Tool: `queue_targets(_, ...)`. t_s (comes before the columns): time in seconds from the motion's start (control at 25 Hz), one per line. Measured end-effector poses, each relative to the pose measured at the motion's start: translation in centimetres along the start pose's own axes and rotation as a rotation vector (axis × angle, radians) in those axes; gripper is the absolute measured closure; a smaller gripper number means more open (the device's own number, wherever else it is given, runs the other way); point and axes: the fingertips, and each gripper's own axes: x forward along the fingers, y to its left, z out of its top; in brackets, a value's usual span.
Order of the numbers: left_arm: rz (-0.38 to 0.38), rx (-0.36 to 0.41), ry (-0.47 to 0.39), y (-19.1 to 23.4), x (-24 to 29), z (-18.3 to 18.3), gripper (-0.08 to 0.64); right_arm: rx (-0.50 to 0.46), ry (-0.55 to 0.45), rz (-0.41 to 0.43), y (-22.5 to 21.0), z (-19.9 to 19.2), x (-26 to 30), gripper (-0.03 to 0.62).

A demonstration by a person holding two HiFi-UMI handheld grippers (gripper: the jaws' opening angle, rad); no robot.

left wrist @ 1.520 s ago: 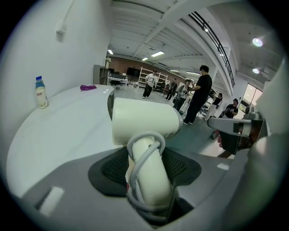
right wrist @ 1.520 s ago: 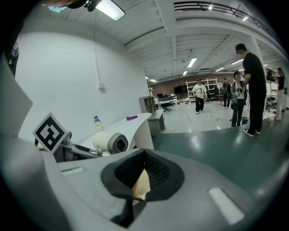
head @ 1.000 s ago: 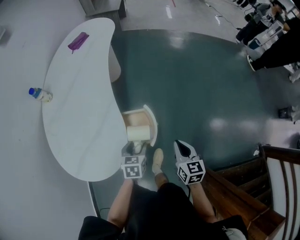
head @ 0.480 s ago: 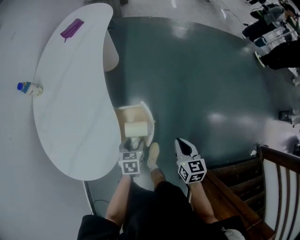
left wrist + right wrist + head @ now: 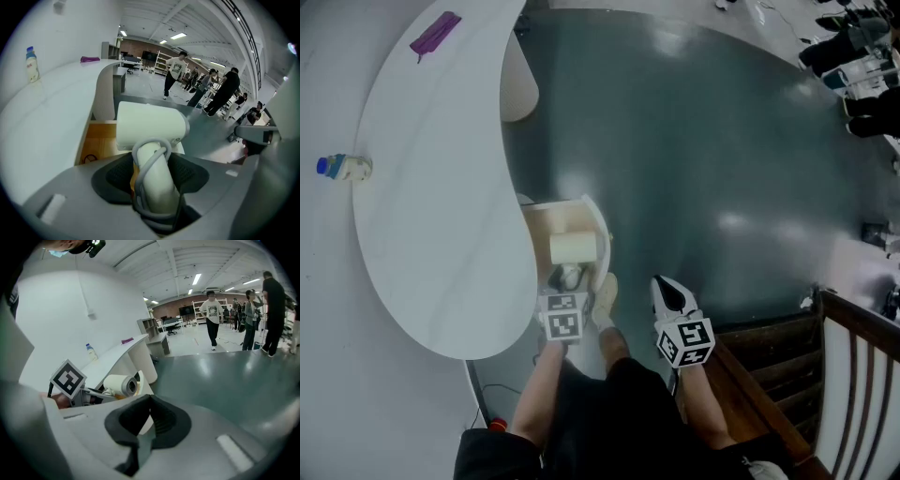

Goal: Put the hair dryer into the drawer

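The cream hair dryer (image 5: 573,248) hangs over the open wooden drawer (image 5: 544,217), which sticks out from under the white table. My left gripper (image 5: 569,281) is shut on its handle, and the grey cord is wound round that handle (image 5: 152,180). In the left gripper view the dryer's barrel (image 5: 150,125) lies crosswise above the drawer's wooden floor (image 5: 96,140). My right gripper (image 5: 668,287) is to the right of the drawer over the dark floor, its pads (image 5: 154,420) pressed together with nothing in them. The right gripper view shows the dryer's barrel (image 5: 121,384) end-on.
The white kidney-shaped table (image 5: 431,187) carries a small bottle (image 5: 337,167) at its left edge and a purple thing (image 5: 435,33) at the far end. A wooden railing (image 5: 830,352) stands at the lower right. Several people stand far off (image 5: 213,317). My foot (image 5: 604,302) is beside the drawer.
Both grippers have come down a little, the left one bringing the hair dryer lower over the drawer. The head view has shifted, so the table sits higher and further left.
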Motion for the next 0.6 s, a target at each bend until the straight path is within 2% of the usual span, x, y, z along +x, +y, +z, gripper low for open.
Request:
queue_targets(0.16,0.016,-0.043,0.023,0.7,1.4,-0.7,0.318,0.007,0.021,0.003,-0.5,-0.7,0.7,0.589)
queue_targets(0.6,0.050,-0.071,0.058,2.7,5.2,-1.7,0.318,0.028,0.078,0.005,-1.5,-3.1,2.7,0.589)
